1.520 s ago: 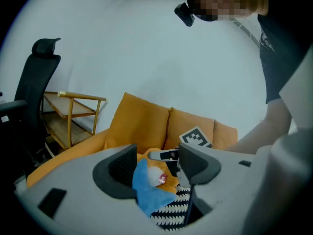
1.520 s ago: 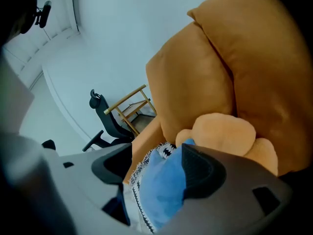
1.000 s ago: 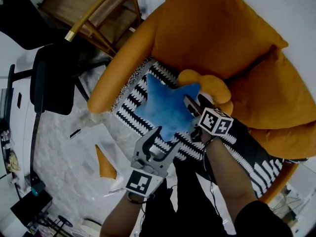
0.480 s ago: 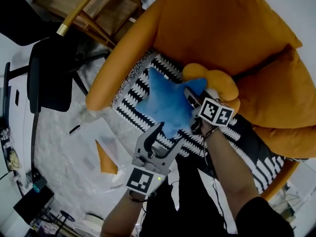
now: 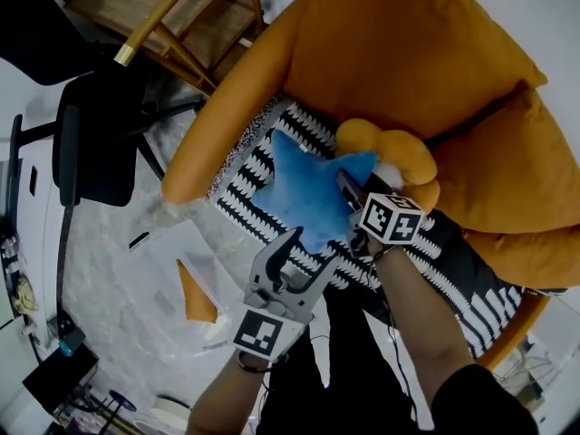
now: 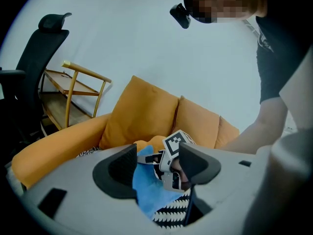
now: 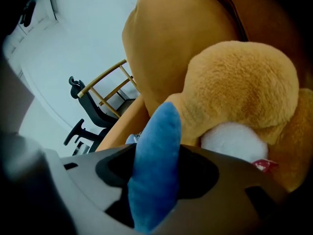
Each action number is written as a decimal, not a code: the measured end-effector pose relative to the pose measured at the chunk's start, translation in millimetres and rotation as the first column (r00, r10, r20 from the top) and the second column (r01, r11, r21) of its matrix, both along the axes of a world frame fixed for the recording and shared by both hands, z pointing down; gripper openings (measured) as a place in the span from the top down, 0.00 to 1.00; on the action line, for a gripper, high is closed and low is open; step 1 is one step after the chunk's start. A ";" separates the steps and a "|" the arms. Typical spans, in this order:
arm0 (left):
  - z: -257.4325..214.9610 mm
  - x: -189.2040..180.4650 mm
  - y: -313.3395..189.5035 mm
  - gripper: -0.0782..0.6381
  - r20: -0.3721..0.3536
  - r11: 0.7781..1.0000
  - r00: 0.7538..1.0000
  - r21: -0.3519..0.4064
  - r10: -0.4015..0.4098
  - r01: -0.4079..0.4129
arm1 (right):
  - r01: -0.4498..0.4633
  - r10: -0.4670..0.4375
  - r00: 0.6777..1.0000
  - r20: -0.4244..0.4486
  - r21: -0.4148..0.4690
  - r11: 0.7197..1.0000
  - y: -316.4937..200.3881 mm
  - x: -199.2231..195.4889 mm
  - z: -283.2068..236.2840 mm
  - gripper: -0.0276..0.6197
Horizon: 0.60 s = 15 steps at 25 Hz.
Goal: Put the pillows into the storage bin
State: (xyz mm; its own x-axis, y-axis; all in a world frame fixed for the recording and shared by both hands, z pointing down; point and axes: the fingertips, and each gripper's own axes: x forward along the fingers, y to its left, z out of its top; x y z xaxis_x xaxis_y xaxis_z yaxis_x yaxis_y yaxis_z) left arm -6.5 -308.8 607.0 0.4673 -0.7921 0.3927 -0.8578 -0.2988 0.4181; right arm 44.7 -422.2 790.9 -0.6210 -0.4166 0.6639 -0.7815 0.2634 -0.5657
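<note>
An orange sofa [image 5: 426, 53] with plump back cushions is set against a plain white wall [image 6: 146, 33]. Beside it, a wooden rack [image 5: 181, 25] and a black office chair [image 5: 91, 148] are seen on a grey marbled floor [image 5: 100, 261]. The room is evenly lit.

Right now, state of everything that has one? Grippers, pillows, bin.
right gripper: jaws just been closing, now clamped on one point of the blue star pillow.
left gripper: open, empty, at the star's lower edge.
blue star pillow: lying on the patterned throw on the sofa, not binned.
orange plush pillow: on the sofa against the star, ungripped.
clear bin: on the floor beside the sofa; contents unclear.
</note>
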 end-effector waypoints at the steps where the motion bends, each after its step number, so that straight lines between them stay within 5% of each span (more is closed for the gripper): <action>1: -0.9 -1.6 0.9 0.54 -0.001 1.000 1.000 0.001 -0.005 0.005 | 0.009 -0.009 1.000 -0.005 0.008 1.000 1.6 -1.0 -1.7 0.58; 15: -43.7 -24.8 40.0 0.54 -0.004 0.994 0.997 0.077 -0.080 0.080 | 0.131 -0.127 0.991 -0.040 0.121 0.984 37.7 -28.6 -58.9 0.65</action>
